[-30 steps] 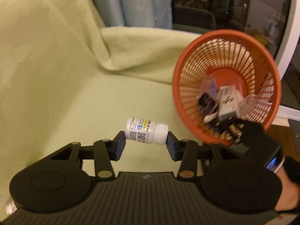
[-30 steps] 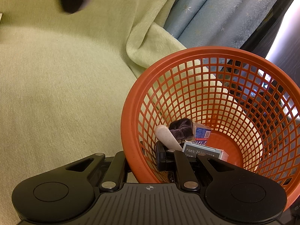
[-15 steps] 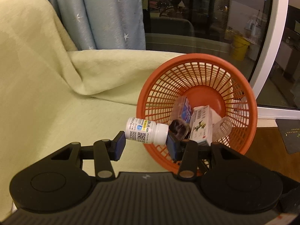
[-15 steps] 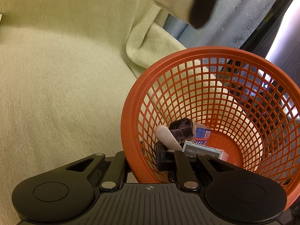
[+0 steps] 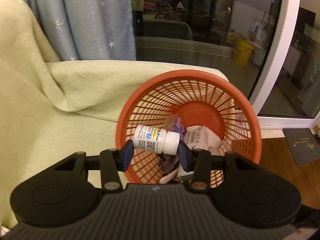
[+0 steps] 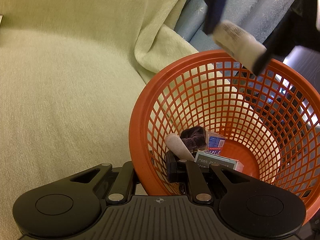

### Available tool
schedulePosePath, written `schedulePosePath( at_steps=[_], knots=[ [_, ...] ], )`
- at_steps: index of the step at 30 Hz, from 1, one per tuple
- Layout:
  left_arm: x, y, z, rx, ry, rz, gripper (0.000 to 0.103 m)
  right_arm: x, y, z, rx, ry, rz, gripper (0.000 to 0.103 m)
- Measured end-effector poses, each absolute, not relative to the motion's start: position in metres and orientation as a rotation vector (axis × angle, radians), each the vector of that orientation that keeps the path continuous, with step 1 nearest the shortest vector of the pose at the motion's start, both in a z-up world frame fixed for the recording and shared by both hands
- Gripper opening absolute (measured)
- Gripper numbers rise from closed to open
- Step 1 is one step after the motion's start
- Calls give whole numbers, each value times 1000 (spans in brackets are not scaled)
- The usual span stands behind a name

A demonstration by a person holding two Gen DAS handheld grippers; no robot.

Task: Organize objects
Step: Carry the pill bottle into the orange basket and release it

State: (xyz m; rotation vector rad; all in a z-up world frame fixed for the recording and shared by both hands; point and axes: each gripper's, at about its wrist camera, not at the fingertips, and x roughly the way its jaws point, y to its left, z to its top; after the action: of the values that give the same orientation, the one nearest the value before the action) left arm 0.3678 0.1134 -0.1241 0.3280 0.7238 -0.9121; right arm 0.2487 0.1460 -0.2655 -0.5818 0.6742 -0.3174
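My left gripper [image 5: 155, 153] is shut on a small white pill bottle [image 5: 156, 141], held sideways over the open mouth of the orange mesh basket [image 5: 248, 108]. The bottle also shows blurred in the right wrist view [image 6: 239, 44], above the basket's far rim. My right gripper [image 6: 152, 170] is shut on the near rim of the basket [image 6: 138, 140], one finger outside and one inside, and holds it tilted. Inside lie a white medicine box [image 6: 216, 161], a dark hair tie [image 6: 193, 137], a pale handle [image 6: 177, 145] and a small blue packet [image 6: 216, 143].
The basket rests on a sofa covered with a pale green blanket [image 6: 70, 92]. A blue star-print curtain [image 5: 80, 20] hangs behind. A glass door with a white frame [image 5: 276, 46] stands at the right, with wood floor and a dark mat [image 5: 302, 146] below.
My left gripper has carried the pill bottle right and forward from beside the basket to over its mouth. The right gripper and basket have stayed still.
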Motion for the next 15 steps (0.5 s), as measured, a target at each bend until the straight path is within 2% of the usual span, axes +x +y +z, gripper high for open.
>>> schedulePosePath(
  at_steps=[5,7,15],
  knots=[
    [365,95,-127,332,723,-945,42,249,146,-265,-580,674,-318,8],
    [364,89,-129,339,721,-956,50,249,146,-265,-578,673,-318,8],
    [365,95,-130,327,740,-921,50,250,146,-265,-577,673,-318,8]
  ],
)
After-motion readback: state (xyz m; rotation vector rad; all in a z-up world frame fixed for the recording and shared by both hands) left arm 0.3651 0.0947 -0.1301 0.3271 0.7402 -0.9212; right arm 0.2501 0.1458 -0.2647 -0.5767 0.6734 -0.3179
